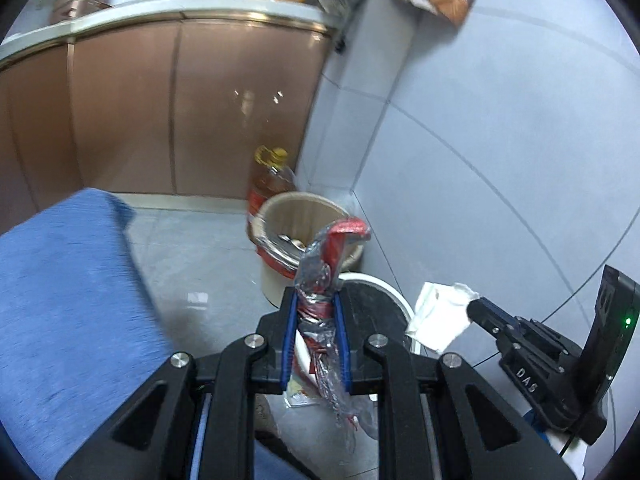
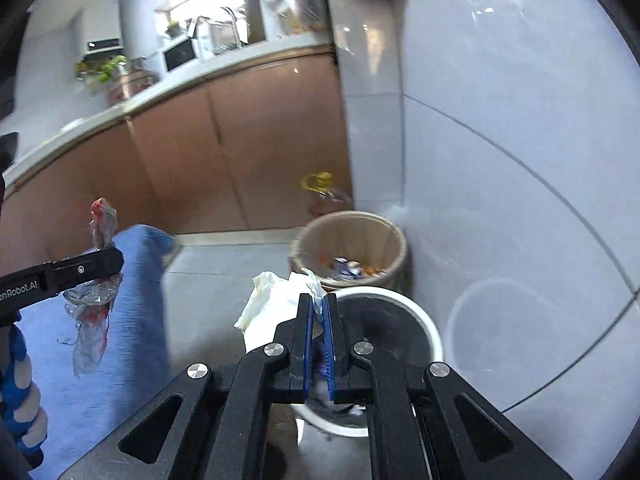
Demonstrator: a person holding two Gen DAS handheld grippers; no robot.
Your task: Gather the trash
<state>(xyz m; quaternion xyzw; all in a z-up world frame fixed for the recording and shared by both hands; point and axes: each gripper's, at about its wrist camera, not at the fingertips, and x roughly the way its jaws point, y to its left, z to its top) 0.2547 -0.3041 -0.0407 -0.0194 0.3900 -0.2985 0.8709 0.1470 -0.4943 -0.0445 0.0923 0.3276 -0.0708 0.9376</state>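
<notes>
My left gripper [image 1: 316,300] is shut on a crumpled red and clear plastic wrapper [image 1: 326,264], held in the air above a white-rimmed bin [image 1: 400,296]. The wrapper also shows in the right wrist view [image 2: 94,304], hanging from the left gripper [image 2: 108,258]. My right gripper [image 2: 318,304] is shut on a crumpled white tissue [image 2: 272,304] over the same white bin [image 2: 416,320]. In the left wrist view the tissue [image 1: 438,312] hangs from the right gripper [image 1: 476,306]. A beige bin [image 2: 356,236] with trash in it stands behind.
The beige bin [image 1: 304,208] stands in the corner by the grey tiled wall [image 1: 500,140]. A cooking oil bottle [image 1: 272,180] stands behind it against the brown cabinets [image 1: 160,112]. A blue cloth surface [image 1: 68,288] lies on the left.
</notes>
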